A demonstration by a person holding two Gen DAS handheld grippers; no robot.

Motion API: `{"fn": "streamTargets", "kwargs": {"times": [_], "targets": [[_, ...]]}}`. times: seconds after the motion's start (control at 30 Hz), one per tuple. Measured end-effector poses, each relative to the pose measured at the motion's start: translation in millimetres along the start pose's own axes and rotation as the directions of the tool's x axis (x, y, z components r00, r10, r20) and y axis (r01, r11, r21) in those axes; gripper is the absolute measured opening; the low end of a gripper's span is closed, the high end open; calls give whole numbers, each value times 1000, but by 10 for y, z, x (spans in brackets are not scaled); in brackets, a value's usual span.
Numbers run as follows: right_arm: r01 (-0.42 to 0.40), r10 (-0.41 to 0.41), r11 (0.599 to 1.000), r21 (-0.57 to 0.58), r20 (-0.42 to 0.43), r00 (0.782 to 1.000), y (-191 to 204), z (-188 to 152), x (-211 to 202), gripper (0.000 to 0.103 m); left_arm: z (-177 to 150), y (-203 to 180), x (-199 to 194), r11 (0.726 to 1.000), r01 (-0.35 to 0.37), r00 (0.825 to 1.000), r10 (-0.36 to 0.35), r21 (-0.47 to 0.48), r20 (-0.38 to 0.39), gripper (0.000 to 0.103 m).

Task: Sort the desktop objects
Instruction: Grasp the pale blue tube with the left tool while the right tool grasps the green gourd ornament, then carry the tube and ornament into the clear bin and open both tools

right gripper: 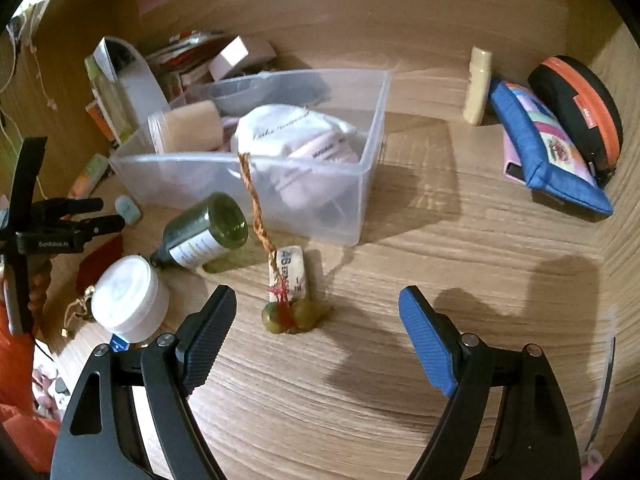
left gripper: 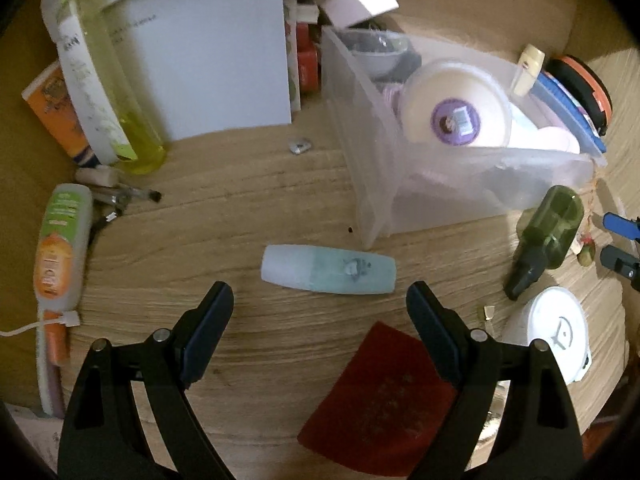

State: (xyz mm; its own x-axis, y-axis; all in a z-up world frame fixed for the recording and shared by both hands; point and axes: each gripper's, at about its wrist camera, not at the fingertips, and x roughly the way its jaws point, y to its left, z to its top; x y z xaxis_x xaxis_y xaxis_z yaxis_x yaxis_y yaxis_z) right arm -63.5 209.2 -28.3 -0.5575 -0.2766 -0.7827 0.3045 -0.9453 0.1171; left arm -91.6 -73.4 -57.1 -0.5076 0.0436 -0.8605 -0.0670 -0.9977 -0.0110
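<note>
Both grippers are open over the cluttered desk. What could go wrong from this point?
The pale teal bottle lies on its side ahead of the left gripper; a pinch may roll it away. The charm before the right gripper trails a braided cord up the clear bin; lifting it could snag.

Print on the white sheets (left gripper: 208, 48) behind the yellow bottle (left gripper: 120, 92) is too blurred to read, and their top runs past the picture's edge. Inside the clear bin (right gripper: 352, 184), a dark object at the back sits behind the white pouch (right gripper: 296, 128), its kind unclear. The left gripper (right gripper: 114, 216) is only partly seen at the right wrist view's margin, and the red card (left gripper: 376, 396) lies partly under a finger (left gripper: 436, 332).
</note>
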Motion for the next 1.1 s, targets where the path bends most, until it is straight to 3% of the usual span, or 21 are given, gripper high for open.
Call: {"fn": "streamTargets", "kwargs": {"times": [0.27,0.5,0.7,0.77,0.83,1.1], "targets": [[-22,22,1000,-21,-33,999,117,-109,69,81,54,-59,90,1000,8,1000,-8,19,-15,89],[2,-4,999,-37,-55,998,179,-125,166,59,13,-99,69,999,4,999,-5,37,37,89],[38,-41,997,-70,-41,998,220,-112,176,52,-25,-97,19,999,8,997,-11,38,74,73],[47,-50,996,-76,-35,998,231,-106,177,51,-33,-92,9,999,8,997,-11,37,77,73],[56,-59,995,-83,-31,998,234,-114,170,40,-42,-84,-4,999,7,997,-10,36,78,73],[38,-38,998,-46,-2,999,156,-143,15,40,-43,-45,-19,1000,8,994,-8,-4,105,73]]}}
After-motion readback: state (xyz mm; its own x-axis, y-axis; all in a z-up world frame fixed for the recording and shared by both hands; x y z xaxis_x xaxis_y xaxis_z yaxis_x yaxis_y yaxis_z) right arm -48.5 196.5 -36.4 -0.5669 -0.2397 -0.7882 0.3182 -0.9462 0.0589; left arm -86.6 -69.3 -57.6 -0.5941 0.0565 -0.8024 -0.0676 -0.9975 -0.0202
